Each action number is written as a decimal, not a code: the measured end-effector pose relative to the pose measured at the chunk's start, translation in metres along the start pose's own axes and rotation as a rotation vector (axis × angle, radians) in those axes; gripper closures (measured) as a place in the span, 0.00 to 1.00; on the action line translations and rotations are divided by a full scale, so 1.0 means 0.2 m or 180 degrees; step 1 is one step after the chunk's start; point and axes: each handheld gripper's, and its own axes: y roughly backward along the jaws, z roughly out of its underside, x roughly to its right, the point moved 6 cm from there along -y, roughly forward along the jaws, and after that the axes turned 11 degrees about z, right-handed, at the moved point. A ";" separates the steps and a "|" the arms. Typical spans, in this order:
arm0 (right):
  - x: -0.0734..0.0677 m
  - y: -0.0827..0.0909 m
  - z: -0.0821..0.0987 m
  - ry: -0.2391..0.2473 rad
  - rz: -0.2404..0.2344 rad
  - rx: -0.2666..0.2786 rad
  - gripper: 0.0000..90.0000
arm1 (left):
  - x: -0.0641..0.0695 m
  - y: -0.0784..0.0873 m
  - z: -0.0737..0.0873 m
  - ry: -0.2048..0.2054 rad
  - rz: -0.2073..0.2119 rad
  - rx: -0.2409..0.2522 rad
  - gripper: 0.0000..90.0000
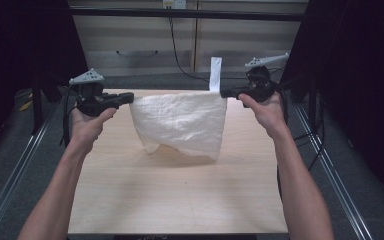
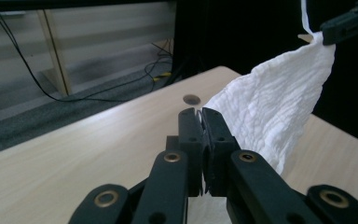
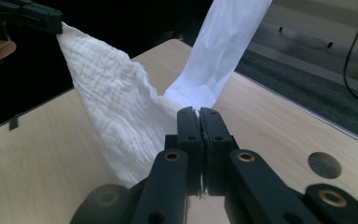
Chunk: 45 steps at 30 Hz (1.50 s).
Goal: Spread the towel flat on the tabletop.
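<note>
The left gripper [image 1: 129, 97] clamps one top corner of a white crinkled cloth [image 1: 182, 122], its jaws pressed together on the fabric; the right gripper [image 1: 225, 93] pinches the opposite top corner the same way. Between the two sets of fingertips the upper edge runs nearly straight and taut, and the cloth hangs down from it, its lower edge curved and resting on or just above the wooden table [image 1: 180, 200]. A narrow white strip [image 1: 215, 74] stands up just beside the right fingertips. In the left gripper view a round hole [image 2: 192, 99] in the tabletop lies just beyond the jaw tips. Below the hanging cloth, toward the person, the tabletop is bare out to its near and side edges
</note>
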 end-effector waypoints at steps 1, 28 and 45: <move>0.01 0.00 -0.03 -0.0011 0.0032 -0.0010 0.98 | -0.01 0.00 -0.02 0.0005 -0.0019 0.0028 0.98; -0.14 -0.02 0.56 -0.0051 -0.0189 -0.0201 0.98 | 0.20 -0.06 0.46 -0.0028 0.0264 -0.0205 0.97; -0.28 0.06 0.97 -0.0204 -0.0385 -0.0370 0.98 | 0.36 0.01 0.96 0.0120 0.0397 -0.0747 0.97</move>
